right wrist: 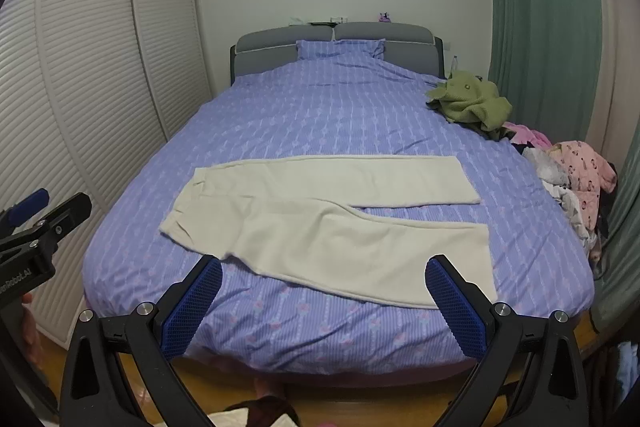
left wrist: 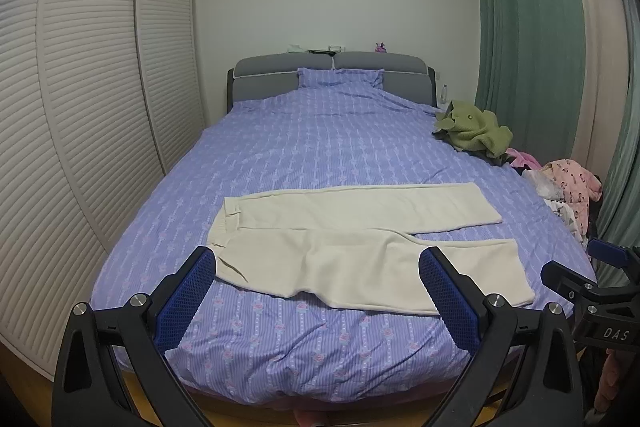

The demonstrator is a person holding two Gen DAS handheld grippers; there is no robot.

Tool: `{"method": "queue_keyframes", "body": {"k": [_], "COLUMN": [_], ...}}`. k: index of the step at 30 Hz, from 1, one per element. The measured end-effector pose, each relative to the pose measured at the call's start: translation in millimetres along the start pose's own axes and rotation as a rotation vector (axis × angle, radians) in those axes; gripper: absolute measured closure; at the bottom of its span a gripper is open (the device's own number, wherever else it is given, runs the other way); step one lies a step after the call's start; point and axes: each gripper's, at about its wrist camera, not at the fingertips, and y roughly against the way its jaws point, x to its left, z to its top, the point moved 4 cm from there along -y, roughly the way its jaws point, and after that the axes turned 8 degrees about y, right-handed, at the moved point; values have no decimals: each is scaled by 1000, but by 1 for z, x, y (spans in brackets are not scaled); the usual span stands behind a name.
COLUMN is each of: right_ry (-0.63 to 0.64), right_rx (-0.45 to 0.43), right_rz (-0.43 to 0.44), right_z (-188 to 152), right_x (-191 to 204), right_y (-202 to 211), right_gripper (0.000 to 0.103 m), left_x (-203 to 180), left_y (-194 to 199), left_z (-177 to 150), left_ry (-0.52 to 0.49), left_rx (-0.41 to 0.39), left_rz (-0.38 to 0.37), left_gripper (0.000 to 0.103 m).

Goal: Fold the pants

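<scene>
Left gripper point(left wrist: 318, 261): spread wide, blue-padded fingers point(left wrist: 188, 301) holding nothing, held above the foot edge of the bed, clear of the fabric.
Right gripper point(right wrist: 324, 267): likewise spread wide and empty, blue pads point(right wrist: 456, 307) over the foot edge; also seen at the right border of the left wrist view.
Pants point(left wrist: 360, 235): cream, laid flat and unfolded across the foot half of the bed, waistband toward the left edge, both legs running toward the right edge.
Far leg point(right wrist: 340, 179): straight, roughly parallel to the foot edge.
Near leg point(right wrist: 360, 255): angled away from the other, hem close to the foot-right corner, a strip of sheet showing between the two.
Bed point(right wrist: 320, 99): purple patterned cover, mildly wrinkled near the foot edge.
Pillow point(left wrist: 340, 78): same pattern, at the head edge against a grey headboard point(left wrist: 280, 71).
Green garment point(right wrist: 470, 99): crumpled at the right edge, toward the head.
Pink clothes point(right wrist: 580, 167): heaped at the right edge, nearer the foot than the green one.
Wardrobe point(left wrist: 80, 87): white slatted doors beyond the left edge.
Curtain point(left wrist: 528, 27): green, beyond the right edge.
Floor point(right wrist: 224, 371): wooden, below the foot edge.
</scene>
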Motion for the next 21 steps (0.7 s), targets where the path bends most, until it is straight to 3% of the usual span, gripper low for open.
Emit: {"method": "queue_keyframes", "body": {"k": [12, 21], "right_ry": [-2, 1], "right_rx": [53, 144], "right_rz": [9, 18], "right_z": [-1, -1], "right_x": [10, 40], "right_y": [-26, -79], "right_gripper": [0, 0], "left_x": [26, 78], "left_y": [-25, -85], "left_z": [-4, -13], "left_ry": [12, 42], "left_rx": [27, 122], "left_rz": [43, 102], "left_gripper": [0, 0]}}
